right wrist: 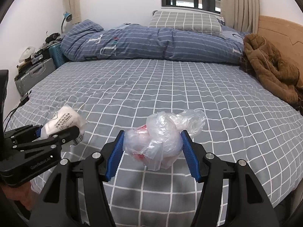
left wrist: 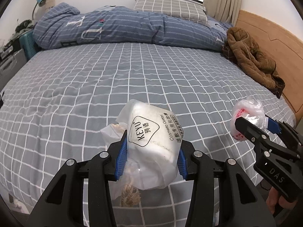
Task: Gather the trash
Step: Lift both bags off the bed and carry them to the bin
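Cotton-pad bag (left wrist: 151, 147) between left fingers (left wrist: 121, 157)

"KEYU Cosmetic Cotton" on cotton-pad bag (left wrist: 151, 141)

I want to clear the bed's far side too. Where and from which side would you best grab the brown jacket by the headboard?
Grip the raised, bunched fold at the top of the brown jacket, coming down from above on the open bed side; the headboard blocks the other side.
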Tool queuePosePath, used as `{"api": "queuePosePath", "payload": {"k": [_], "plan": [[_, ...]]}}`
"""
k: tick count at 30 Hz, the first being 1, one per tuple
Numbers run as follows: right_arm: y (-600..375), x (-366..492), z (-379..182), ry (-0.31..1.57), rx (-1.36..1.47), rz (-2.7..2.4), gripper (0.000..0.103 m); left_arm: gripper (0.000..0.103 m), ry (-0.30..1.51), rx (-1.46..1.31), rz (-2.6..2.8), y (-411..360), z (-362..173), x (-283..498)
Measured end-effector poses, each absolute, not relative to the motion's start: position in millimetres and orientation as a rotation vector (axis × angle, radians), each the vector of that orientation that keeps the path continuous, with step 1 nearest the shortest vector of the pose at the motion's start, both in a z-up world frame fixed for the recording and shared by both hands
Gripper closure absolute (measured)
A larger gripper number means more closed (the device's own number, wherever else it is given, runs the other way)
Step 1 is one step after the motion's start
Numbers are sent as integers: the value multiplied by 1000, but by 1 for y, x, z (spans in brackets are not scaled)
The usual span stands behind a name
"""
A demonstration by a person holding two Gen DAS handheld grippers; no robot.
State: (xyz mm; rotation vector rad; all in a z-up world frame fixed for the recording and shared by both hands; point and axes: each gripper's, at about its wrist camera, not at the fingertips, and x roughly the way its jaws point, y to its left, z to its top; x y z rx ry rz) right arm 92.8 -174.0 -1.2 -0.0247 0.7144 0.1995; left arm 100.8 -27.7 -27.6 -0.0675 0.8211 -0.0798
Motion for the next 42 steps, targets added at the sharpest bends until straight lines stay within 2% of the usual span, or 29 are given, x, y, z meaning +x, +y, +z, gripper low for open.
{"api": "queuePosePath", "payload": {"k": [42], "plan": [[-159,-38,-7,768,-15,218,46,60,849,-138,-54,-9,-27,-37]]}}
